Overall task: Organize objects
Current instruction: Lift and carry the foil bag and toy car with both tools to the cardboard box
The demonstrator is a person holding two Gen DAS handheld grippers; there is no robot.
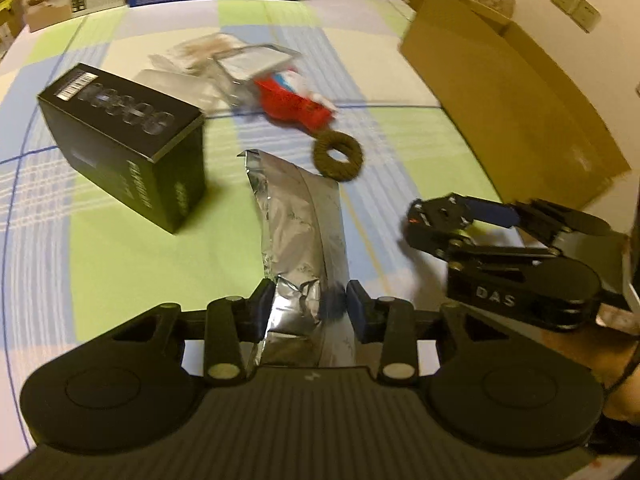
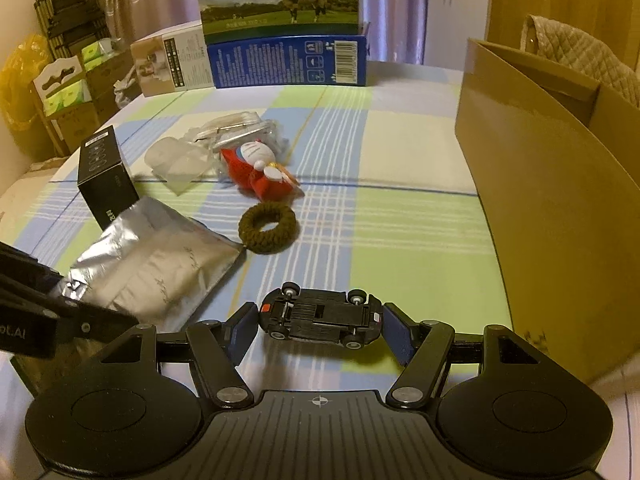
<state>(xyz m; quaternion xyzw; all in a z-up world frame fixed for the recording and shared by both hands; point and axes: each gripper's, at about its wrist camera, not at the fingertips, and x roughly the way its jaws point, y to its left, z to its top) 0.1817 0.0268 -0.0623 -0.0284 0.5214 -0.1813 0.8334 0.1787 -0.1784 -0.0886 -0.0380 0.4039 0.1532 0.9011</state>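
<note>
A checked green-and-blue cloth (image 2: 400,216) covers the desk; cartons stand at twelve o'clock. One pouch (image 1: 298,216) sits clamped in the left jaws; one upturned car (image 2: 320,314) in the right's.

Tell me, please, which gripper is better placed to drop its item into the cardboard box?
Right gripper: it holds the toy car beside the cardboard box; the left gripper is farther away.

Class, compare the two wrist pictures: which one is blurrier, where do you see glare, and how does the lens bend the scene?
Left wrist view: motion blur smears the black box and red plush toy; glare on the foil pouch. Right wrist view: sharper, the toy car crisp, the pouch showing a softer sheen. Both: warm dim light, fisheye curving the checked tablecloth, dark corners.
</note>
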